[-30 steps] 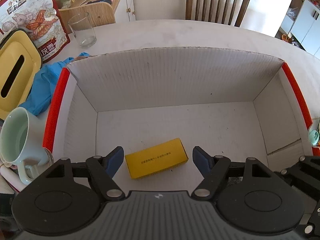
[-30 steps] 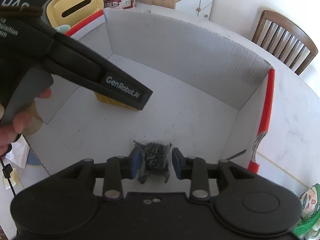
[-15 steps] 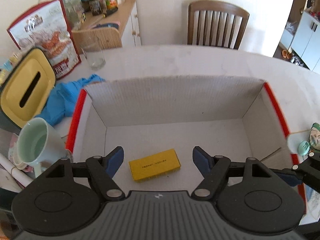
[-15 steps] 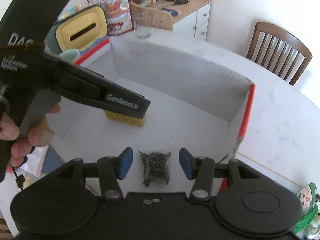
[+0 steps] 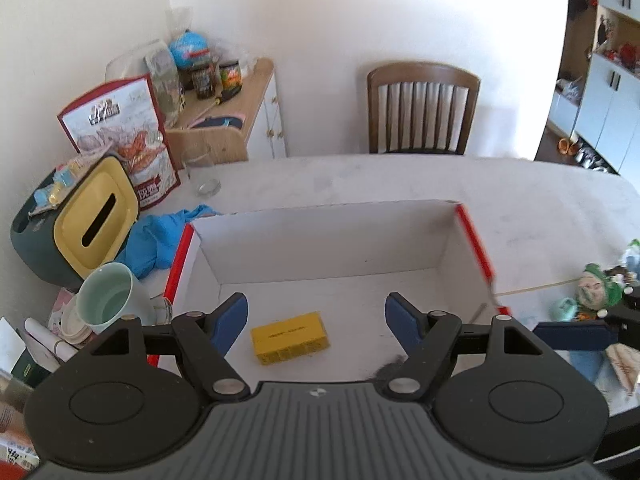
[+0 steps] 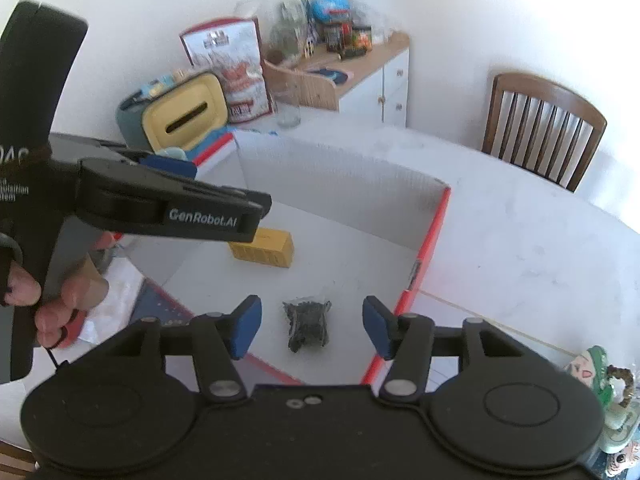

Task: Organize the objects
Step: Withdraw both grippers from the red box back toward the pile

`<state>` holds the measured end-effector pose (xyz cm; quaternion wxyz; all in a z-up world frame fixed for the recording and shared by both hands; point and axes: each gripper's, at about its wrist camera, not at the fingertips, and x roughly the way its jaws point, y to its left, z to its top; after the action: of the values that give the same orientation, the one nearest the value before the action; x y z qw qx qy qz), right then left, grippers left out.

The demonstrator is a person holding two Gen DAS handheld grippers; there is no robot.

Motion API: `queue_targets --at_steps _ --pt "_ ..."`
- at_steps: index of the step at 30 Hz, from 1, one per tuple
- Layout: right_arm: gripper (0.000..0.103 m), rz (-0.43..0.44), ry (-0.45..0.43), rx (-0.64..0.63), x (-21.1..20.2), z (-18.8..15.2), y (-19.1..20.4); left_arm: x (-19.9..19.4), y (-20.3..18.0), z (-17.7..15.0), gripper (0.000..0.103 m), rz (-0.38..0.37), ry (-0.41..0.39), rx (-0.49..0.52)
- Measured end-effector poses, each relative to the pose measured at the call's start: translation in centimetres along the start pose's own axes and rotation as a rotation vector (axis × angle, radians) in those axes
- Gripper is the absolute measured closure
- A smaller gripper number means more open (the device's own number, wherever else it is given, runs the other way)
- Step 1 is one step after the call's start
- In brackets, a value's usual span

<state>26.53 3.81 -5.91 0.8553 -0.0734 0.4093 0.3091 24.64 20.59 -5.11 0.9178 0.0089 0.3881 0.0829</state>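
A white cardboard box (image 5: 320, 240) with red-edged side flaps is set on the pale worktop (image 5: 400, 176), and both grippers are held above it, pointing down into it. The left gripper (image 5: 316, 320) is seen with its jaws wide and nothing between them; a yellow box (image 5: 290, 337) lies flat on the floor of the cardboard box, below the gap and toward the box's near left corner. The right gripper (image 6: 311, 328) is shown with its jaws opening; a small dark packet (image 6: 306, 324) lies on the box floor beneath the gap, not touched by either pad, close to the near right corner. In the right wrist view the yellow box (image 6: 264, 247) is partly hidden behind the left gripper's body, which is gripped by a hand (image 6: 48, 300).

Along the worktop's left edge are seen a yellow-lidded container (image 5: 88, 224), a blue cloth (image 5: 160, 236), a pale green mug (image 5: 108, 300), a drinking glass (image 5: 200, 172) and a printed snack bag (image 5: 128, 136). A wooden chair (image 5: 422, 108) stands at the far edge.
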Motion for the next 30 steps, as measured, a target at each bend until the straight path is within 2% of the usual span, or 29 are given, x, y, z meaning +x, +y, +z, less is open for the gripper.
queue_targets --at_steps 9,14,22,30 --pt "0.038 0.017 -0.102 0.014 -6.1 -2.1 -1.7 -4.8 -3.4 -1.3 0.019 -0.015 -0.068 -0.006" --pt "0.025 0.017 -0.144 0.019 -8.5 -3.6 -3.3 -6.8 -5.0 -2.3 0.017 -0.024 -0.083 -0.029" --pt "0.013 0.038 -0.201 0.058 -12.1 -6.5 -6.4 -8.7 -7.5 -3.8 0.016 -0.032 -0.086 -0.057" --pt "0.010 0.019 -0.243 0.065 -14.8 -9.8 -9.4 -9.6 -10.7 -5.4 0.001 -0.100 -0.099 -0.056"
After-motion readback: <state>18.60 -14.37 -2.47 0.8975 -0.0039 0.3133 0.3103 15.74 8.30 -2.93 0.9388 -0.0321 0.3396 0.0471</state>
